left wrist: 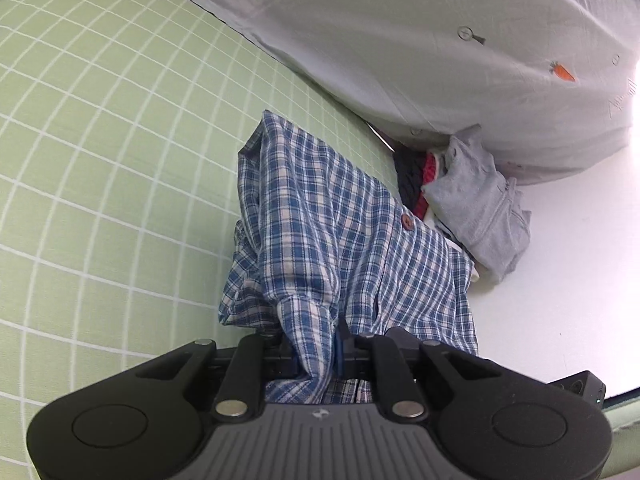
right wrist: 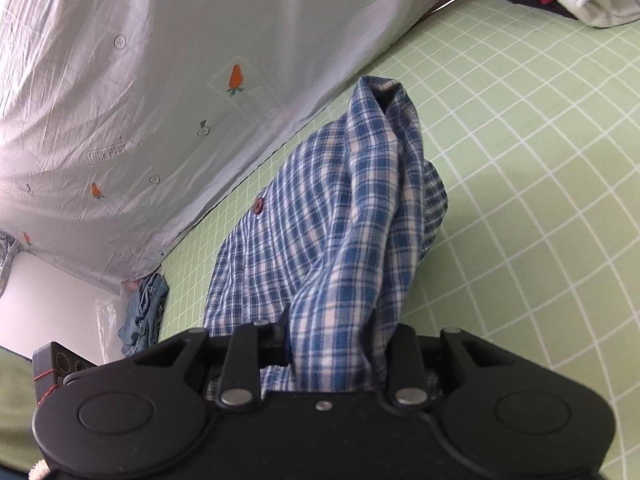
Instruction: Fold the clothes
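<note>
While both grip the plaid shirt (left wrist: 320, 216) — only the right view shows denim (right wrist: 144, 312).

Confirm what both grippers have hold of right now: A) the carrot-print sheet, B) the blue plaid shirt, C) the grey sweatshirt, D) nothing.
B: the blue plaid shirt is bunched between the jaws of the left gripper and of the right gripper, rising off the green checked cover.

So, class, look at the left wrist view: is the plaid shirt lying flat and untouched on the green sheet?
No. The left gripper is pinching a bunch of the plaid shirt, lifting it off the green sheet.
</note>
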`<state>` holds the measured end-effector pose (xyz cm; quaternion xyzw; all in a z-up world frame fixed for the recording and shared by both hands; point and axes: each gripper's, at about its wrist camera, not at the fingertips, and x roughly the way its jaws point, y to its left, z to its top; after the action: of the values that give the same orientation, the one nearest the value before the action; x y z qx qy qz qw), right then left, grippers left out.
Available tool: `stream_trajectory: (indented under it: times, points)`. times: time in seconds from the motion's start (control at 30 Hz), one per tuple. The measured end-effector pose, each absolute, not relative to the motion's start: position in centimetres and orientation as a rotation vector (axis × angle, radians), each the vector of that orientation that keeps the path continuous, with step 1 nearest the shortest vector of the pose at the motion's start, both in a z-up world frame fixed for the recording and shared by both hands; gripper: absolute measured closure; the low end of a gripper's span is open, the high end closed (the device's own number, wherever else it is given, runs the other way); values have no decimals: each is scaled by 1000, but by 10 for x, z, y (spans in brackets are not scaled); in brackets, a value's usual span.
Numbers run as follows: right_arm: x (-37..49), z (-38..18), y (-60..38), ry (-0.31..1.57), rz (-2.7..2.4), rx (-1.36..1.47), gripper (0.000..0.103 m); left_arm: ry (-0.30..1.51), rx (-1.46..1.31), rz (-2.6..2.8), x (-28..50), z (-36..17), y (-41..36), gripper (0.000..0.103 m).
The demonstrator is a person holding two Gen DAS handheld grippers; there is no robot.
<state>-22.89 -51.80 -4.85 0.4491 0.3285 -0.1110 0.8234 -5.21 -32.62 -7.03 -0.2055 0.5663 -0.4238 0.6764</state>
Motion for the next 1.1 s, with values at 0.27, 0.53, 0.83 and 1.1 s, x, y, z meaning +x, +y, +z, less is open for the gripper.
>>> stream_trajectory:
  times: [0.27, 0.53, 0.83, 1.1]
  points:
    - [-293, -23, -586, 566, -369, 948, 75, 1250, -412, -1131, -84, -51, -430, 88]
    - [-336, 18, -718, 421, -404, 858, 75, 1116, -453, -1265, -106, -5, -581, 88]
    - [-323, 114, -891, 209, -394, 617, 75, 839, -527, -1426, -85, 91, -754, 87]
    - [-260, 111, -1015, 274, -660, 449, 34, 844, -427, -1128, -26, 64, -850, 50]
